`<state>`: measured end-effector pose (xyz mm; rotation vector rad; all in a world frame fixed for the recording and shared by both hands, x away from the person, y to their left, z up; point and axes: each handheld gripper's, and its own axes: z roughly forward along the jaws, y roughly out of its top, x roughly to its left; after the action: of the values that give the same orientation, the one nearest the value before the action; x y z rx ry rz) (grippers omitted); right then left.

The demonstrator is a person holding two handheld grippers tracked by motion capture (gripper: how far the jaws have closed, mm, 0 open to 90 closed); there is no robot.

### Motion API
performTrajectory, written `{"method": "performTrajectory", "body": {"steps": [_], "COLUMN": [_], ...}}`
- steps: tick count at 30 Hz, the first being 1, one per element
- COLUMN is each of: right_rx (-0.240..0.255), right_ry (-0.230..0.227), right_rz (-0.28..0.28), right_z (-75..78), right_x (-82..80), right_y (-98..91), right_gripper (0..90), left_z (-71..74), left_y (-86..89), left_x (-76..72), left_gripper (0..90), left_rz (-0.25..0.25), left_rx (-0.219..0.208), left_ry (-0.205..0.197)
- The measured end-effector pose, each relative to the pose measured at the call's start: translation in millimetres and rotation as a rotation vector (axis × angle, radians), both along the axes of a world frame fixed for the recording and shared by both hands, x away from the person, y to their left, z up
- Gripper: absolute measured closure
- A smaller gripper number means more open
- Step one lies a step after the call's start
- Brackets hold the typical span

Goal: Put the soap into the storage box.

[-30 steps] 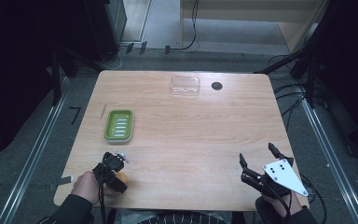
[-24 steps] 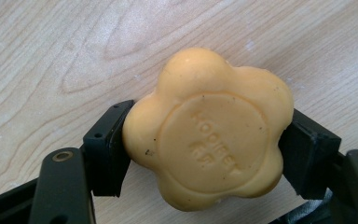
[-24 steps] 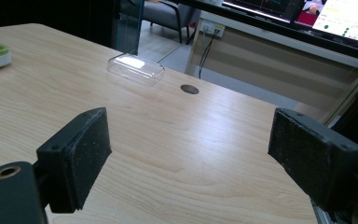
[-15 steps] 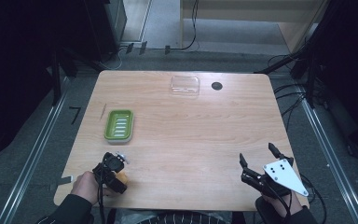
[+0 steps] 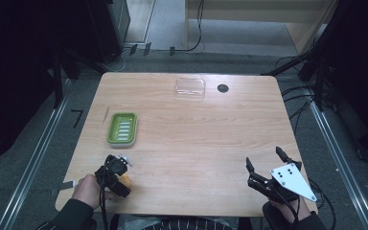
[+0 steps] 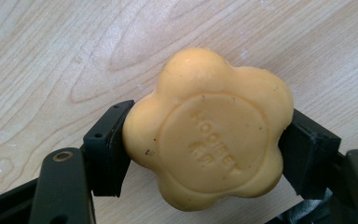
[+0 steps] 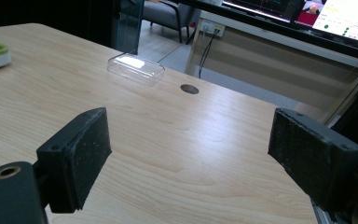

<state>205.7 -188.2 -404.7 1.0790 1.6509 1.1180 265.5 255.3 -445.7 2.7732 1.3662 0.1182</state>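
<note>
Gripping the orange flower-shaped soap [image 6: 208,128] from both sides, the left gripper [image 5: 116,175] holds it just above the bench [image 5: 196,139] at the near left corner, as half a second earlier; no transfer has begun. Embossed lettering on the soap is too faint to read. A green soap dish [image 5: 122,128] sits nearby. The right gripper [image 5: 267,173] rests with jaws spread wide, empty.

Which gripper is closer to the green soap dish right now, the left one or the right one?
Left. The left gripper, shut on the orange soap, sits just below the green soap dish. The right gripper is open, far across the table at the opposite near corner.
</note>
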Motion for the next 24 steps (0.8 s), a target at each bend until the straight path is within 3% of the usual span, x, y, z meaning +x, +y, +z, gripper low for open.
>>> {"method": "performTrajectory", "body": {"steps": [16,24], "right_rx": [0.001,0.0], "right_ry": [0.0,0.0], "right_rz": [-0.001,0.0], "right_z": [0.0,-0.1], "right_x": [0.0,0.0], "right_y": [0.0,0.0], "right_gripper": [13.3,13.3], "left_z": [1.4,4.2], "left_y": [-2.6,-4.3], "left_x": [24.1,34.0], "left_gripper": [28.2,28.2], "left_rz": [-0.002,0.005], "left_rx": [0.012,0.005], "left_ry": [0.001,-0.03]}}
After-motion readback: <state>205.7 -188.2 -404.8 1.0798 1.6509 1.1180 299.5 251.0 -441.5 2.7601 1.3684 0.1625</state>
